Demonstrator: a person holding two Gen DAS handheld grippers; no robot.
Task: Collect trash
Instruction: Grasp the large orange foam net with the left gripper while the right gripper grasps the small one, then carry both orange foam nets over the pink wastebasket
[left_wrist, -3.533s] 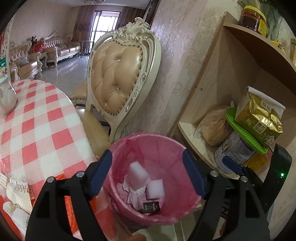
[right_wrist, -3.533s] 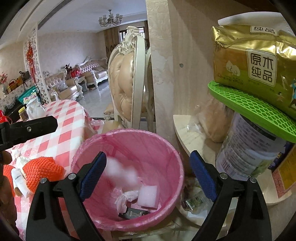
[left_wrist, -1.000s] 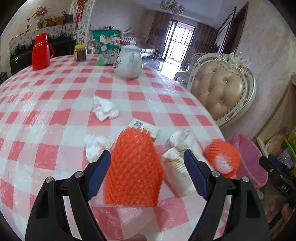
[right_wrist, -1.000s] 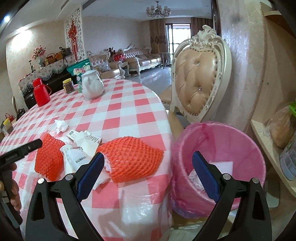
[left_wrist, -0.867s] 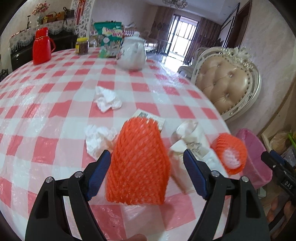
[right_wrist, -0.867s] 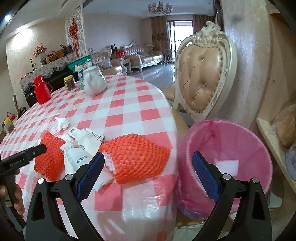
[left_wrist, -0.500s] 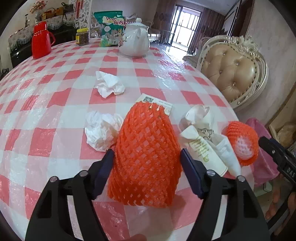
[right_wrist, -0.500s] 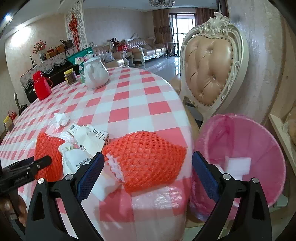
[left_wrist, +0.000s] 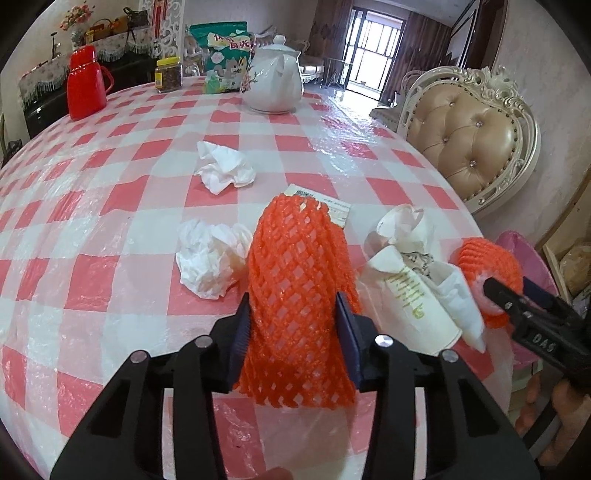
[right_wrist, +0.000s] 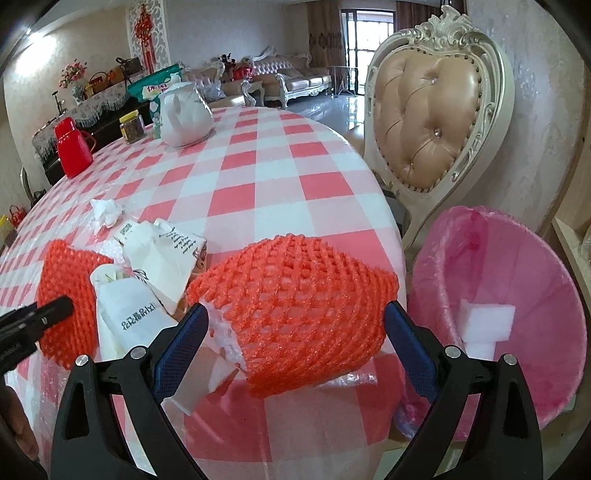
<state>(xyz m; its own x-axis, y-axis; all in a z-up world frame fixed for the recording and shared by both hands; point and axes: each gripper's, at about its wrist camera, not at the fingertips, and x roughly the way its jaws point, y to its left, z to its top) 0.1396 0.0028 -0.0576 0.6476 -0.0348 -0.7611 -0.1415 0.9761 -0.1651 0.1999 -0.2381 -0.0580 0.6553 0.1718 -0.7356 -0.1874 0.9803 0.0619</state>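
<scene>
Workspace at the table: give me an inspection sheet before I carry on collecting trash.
Surface: checked tablecloth under clear plastic.
Job's things: two orange foam nets, paper bags, crumpled tissues; pink bin beside the table holds white foam blocks.
Clutter: teapot, red flask, jar, green packet.
Grippers: left gripper clamps the near net; right gripper open around the other.
Cables: nothing seen.
Surroundings: padded chair.

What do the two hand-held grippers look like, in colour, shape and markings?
Both the left hand-held gripper and the right hand-held gripper have black, angular plastic arms with silver round screw heads and flat dark blue finger pads. In the left wrist view, the right one's side bears white characters reading roughly "DAS".
</scene>
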